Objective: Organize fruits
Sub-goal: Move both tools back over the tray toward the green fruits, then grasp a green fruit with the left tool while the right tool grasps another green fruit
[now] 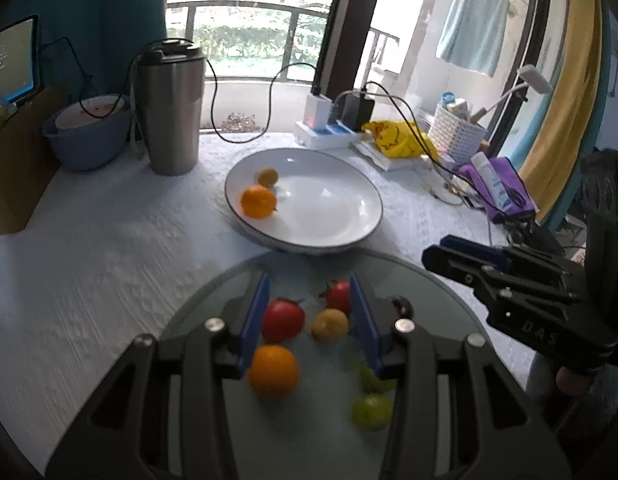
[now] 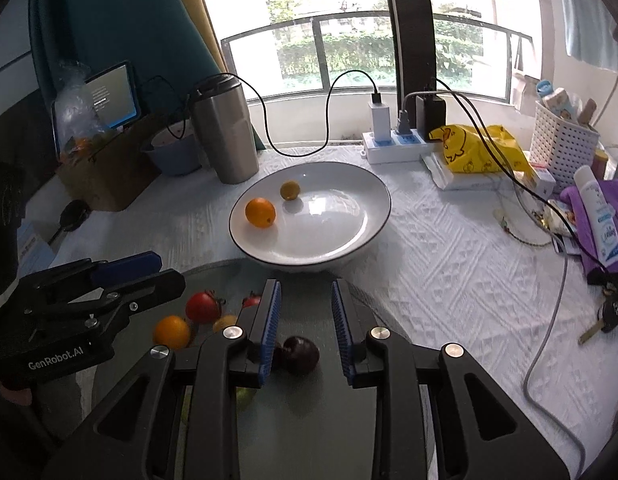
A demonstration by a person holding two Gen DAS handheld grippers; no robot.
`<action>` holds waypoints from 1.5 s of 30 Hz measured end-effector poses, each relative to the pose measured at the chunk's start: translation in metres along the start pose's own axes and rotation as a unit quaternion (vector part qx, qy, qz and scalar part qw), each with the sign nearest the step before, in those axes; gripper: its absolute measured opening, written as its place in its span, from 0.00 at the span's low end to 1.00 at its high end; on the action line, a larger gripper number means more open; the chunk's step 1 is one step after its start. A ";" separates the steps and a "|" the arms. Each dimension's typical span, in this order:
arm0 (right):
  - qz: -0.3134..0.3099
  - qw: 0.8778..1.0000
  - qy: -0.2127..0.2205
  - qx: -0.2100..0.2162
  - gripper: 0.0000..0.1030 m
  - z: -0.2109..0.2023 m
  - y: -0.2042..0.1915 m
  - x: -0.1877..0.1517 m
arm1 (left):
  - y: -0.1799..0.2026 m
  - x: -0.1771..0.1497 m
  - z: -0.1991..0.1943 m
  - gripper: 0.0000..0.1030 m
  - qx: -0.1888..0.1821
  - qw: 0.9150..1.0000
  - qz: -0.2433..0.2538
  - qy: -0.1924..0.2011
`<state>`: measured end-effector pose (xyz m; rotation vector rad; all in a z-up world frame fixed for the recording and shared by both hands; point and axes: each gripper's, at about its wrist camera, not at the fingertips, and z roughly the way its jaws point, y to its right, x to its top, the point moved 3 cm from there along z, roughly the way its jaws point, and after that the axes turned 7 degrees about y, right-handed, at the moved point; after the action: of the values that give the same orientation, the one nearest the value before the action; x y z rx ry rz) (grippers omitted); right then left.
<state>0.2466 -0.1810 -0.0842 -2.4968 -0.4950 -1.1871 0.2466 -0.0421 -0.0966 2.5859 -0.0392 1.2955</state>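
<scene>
A round grey glass tray [image 1: 429, 320] holds loose fruit: an orange [image 1: 273, 376], a red tomato [image 1: 283, 320], a smaller tomato [image 1: 338, 294], a yellow fruit [image 1: 330, 324], green fruits [image 1: 371, 410] and a dark plum [image 2: 301, 354]. Behind it a white bowl [image 1: 329, 208] contains an orange [image 1: 259, 201] and a small yellow fruit [image 1: 267, 176]. My left gripper [image 1: 309, 280] hovers open over the tomatoes and yellow fruit, pinching nothing. My right gripper [image 2: 306, 284] hangs over the plum, its fingers narrowly apart and bare.
Behind the bowl stand a steel tumbler [image 1: 171, 108], a blue bowl [image 1: 85, 140], a power strip [image 2: 393, 144] with cables, a yellow bag [image 2: 477, 148] and a white basket [image 2: 565, 140]. A lotion tube [image 2: 601, 216], purple cloth and keys [image 2: 613, 312] lie to the right.
</scene>
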 end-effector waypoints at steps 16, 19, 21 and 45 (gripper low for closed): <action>0.012 1.000 -0.006 0.001 0.27 -0.016 0.002 -0.035 | 0.023 -0.037 -0.009 0.43 -0.011 1.000 0.011 -0.020; 0.014 1.000 -0.006 0.001 0.27 -0.018 0.003 -0.040 | 0.026 -0.045 -0.009 0.43 -0.012 1.000 0.012 -0.026; 0.016 1.000 -0.007 0.002 0.27 -0.019 0.004 -0.045 | 0.029 -0.050 -0.008 0.43 -0.013 0.999 0.012 -0.029; 0.022 1.000 -0.014 0.006 0.27 -0.020 0.002 -0.061 | 0.037 -0.074 0.001 0.31 -0.028 0.996 0.032 -0.074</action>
<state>0.1980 -0.2016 -0.1211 -2.5042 -0.4508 -1.1295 0.1972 -0.0847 -0.1481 2.6472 -0.1850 1.1044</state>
